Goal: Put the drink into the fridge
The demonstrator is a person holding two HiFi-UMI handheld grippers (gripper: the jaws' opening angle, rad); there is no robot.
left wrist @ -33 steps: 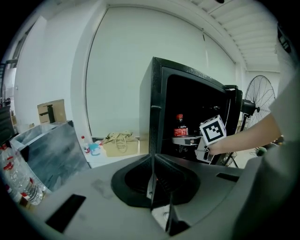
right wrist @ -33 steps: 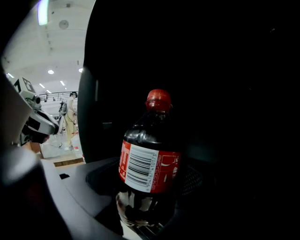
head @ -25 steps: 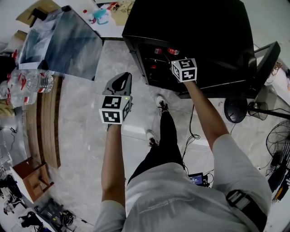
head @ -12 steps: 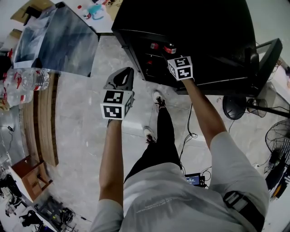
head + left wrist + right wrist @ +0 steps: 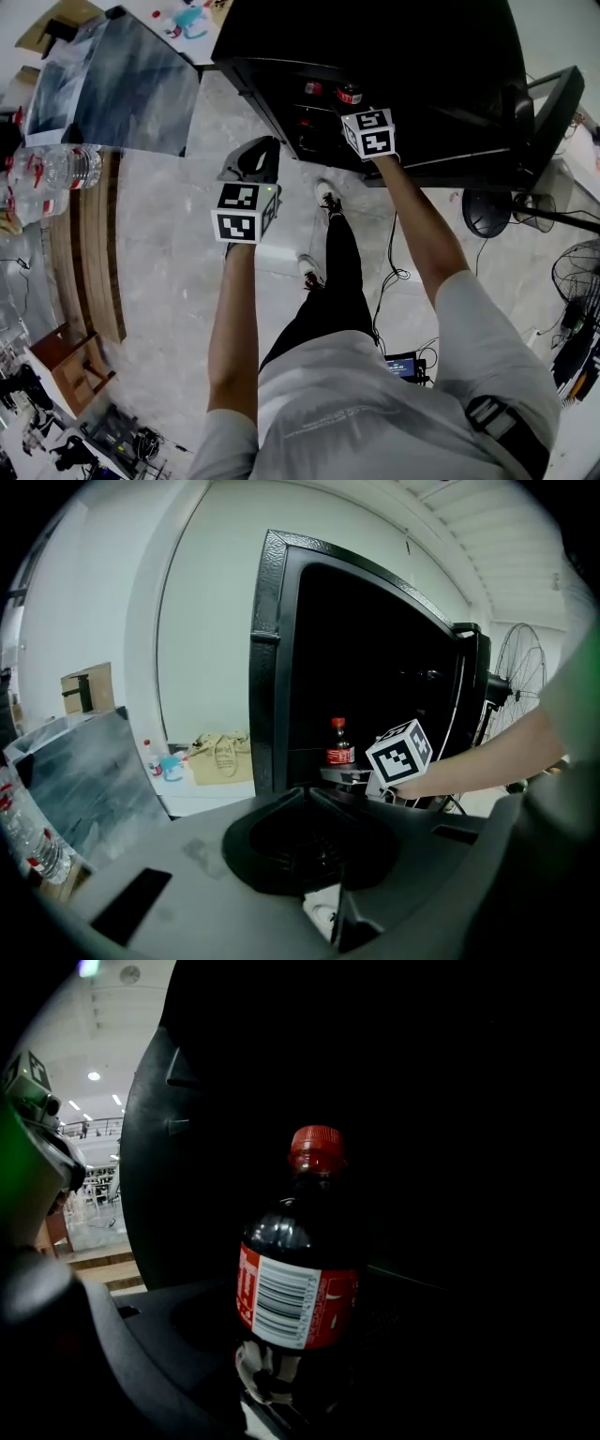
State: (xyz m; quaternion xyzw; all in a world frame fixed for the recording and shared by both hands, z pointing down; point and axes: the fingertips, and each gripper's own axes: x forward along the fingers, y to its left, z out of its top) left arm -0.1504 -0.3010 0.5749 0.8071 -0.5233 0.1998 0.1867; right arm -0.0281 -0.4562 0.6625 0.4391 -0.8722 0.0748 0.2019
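The right gripper (image 5: 281,1377) is putting the drink in. Its jaws are squeezing the small dark plastic bottle with a red cap (image 5: 298,1279) between them, inside the big black fridge (image 5: 422,56). The left gripper (image 5: 305,794) is holding nothing, jaws together. Next, I think, the bottle is needing a gentle set-down before the jaws let go.

The left hand-held gripper (image 5: 305,792) shows its jaws together, tips touching, nothing between them. Beyond the tips the black fridge (image 5: 269,649) stands open, dark inside. A bottle (image 5: 339,744) with red cap and red label is upright at its opening, just beside a marker cube (image 5: 401,752) on an arm (image 5: 487,752) reaching in from the right. Off left, a tan bag (image 5: 220,755) sits on a white tabletop (image 5: 202,797).
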